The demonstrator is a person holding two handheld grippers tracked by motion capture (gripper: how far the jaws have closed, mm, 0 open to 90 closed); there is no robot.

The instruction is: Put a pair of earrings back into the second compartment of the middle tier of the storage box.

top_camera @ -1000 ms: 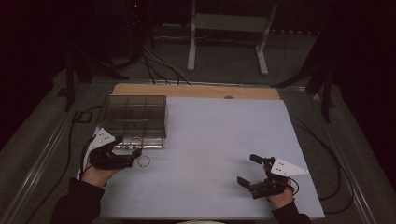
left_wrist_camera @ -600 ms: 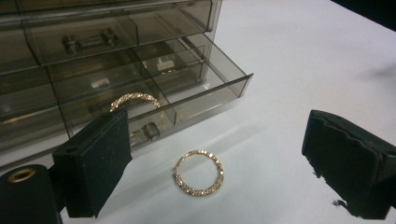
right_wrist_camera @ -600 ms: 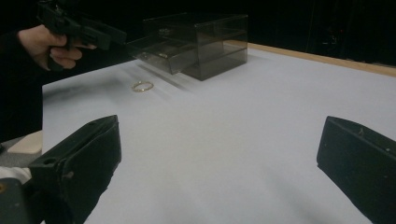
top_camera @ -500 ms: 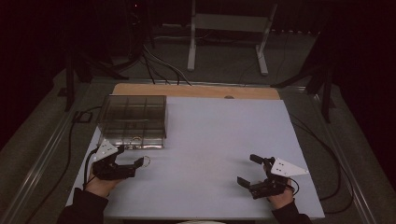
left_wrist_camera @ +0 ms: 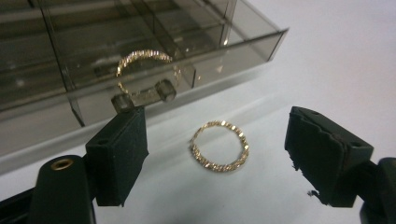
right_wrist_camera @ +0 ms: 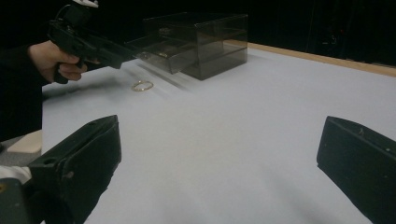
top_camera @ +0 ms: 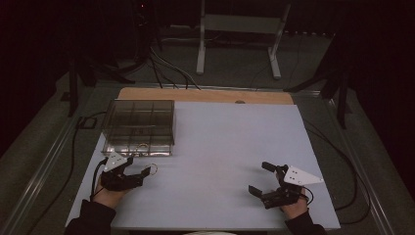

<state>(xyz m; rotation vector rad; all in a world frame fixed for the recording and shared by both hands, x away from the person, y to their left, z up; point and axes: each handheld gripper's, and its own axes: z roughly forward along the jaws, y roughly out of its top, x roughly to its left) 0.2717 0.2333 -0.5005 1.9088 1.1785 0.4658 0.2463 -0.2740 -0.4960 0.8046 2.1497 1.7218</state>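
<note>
A gold ring [left_wrist_camera: 219, 145] lies flat on the white table [top_camera: 220, 147], just in front of a smoky clear box [top_camera: 139, 127]. My left gripper [left_wrist_camera: 215, 128] hovers low over it with a black pad on either side, neither touching; its jaws have just been closing and still stand open. In the high view this gripper [top_camera: 139, 166] is at the near left with the ring [top_camera: 152, 169] at its tips. A second gold ring [left_wrist_camera: 142, 60] sits inside the box's pulled-out drawer [left_wrist_camera: 154, 88]. My right gripper [top_camera: 261, 178] rests open and empty at the near right.
The box [right_wrist_camera: 201, 42] has several compartments and stands at the table's left. A wooden strip [top_camera: 205, 94] edges the far side. Cables [top_camera: 337, 161] trail off to the right, and a metal stand [top_camera: 237, 24] is on the floor beyond.
My left gripper has sunk toward the table and drawn a little nearer, with its jaws narrowing around the ring. The ring and the right gripper have stayed put.
</note>
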